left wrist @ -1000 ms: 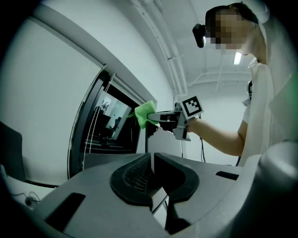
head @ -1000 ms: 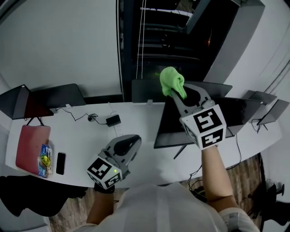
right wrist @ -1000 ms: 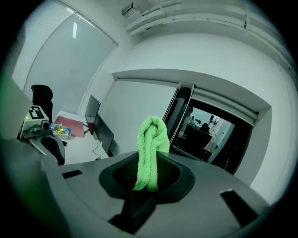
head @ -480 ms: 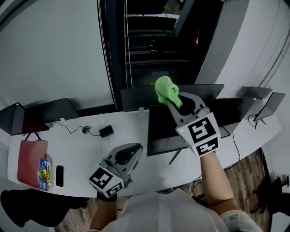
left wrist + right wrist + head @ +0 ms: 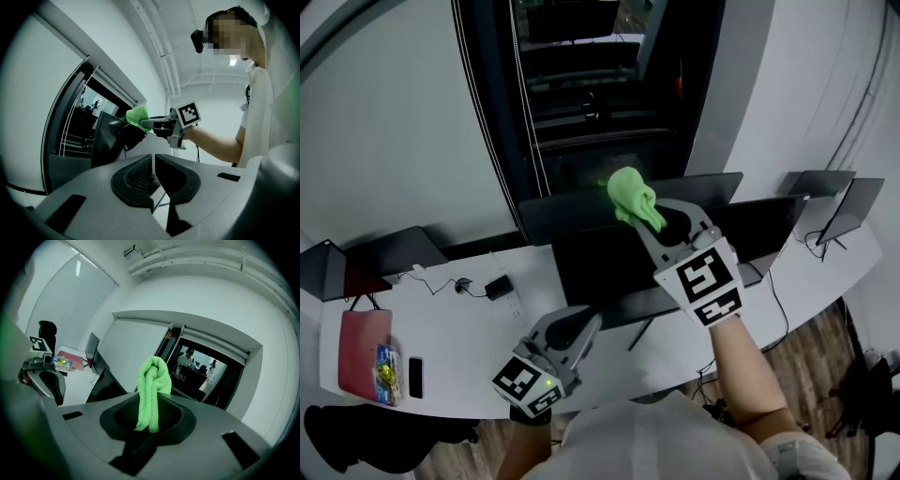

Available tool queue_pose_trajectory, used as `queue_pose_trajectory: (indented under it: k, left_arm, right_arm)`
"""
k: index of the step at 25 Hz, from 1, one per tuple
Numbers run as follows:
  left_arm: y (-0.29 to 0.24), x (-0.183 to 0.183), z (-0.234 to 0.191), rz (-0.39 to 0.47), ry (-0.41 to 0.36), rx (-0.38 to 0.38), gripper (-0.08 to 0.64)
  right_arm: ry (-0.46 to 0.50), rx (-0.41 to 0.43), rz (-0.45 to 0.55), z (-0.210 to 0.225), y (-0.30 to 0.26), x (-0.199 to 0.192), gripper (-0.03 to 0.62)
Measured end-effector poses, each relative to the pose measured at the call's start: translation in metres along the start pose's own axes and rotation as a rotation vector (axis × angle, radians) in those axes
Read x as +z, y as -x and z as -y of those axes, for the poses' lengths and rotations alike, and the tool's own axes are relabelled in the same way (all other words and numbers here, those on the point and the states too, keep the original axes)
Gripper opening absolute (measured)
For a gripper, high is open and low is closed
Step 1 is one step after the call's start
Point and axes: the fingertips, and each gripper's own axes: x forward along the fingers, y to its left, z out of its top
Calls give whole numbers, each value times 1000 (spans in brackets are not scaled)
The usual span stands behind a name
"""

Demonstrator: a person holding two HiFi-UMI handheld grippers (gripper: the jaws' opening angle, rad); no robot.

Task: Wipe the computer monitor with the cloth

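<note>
Green cloth [image 5: 630, 199] sat clamped in the right gripper [image 5: 645, 214] near the top of the monitor [image 5: 600, 272] (left gripper [image 5: 584, 324] closed, empty); wiping seemed barely begun.

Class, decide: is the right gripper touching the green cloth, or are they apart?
Touching. The right gripper view shows the green cloth pinched between the jaws of the right gripper, its bunched end sticking out past them.

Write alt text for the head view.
The right gripper holds a green cloth by the top edge of a dark monitor on a white desk. The left gripper hangs lower, shut and empty.
</note>
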Motion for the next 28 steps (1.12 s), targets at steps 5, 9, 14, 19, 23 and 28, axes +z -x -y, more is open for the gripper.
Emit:
queue_pose_trajectory:
  k: [5,9,14,19,23,28]
  left_arm:
    - [-33,-5,22,-2,-2,7,34]
    - [-60,-11,41,-10,-3,1,34]
    - [-90,-16,63,-19,-9,-15,34]
    - [-117,-19,78,-27,-12,-39,34]
    - [-138,-21,88,-32,-16,-66,34]
    - [-161,-24,97,-40,-14,-98,34]
  right_arm:
    - [13,4,7,25,18,-21,71]
    - [17,-2,6,49,34,-39,71]
    - [16,-16,8,76,50,-60,71]
    - [13,-31,0,100,63,-78,71]
    - [-8,-52,-9,123,76,-96,71]
    - [-29,-88,-29,154,91,-118,71]
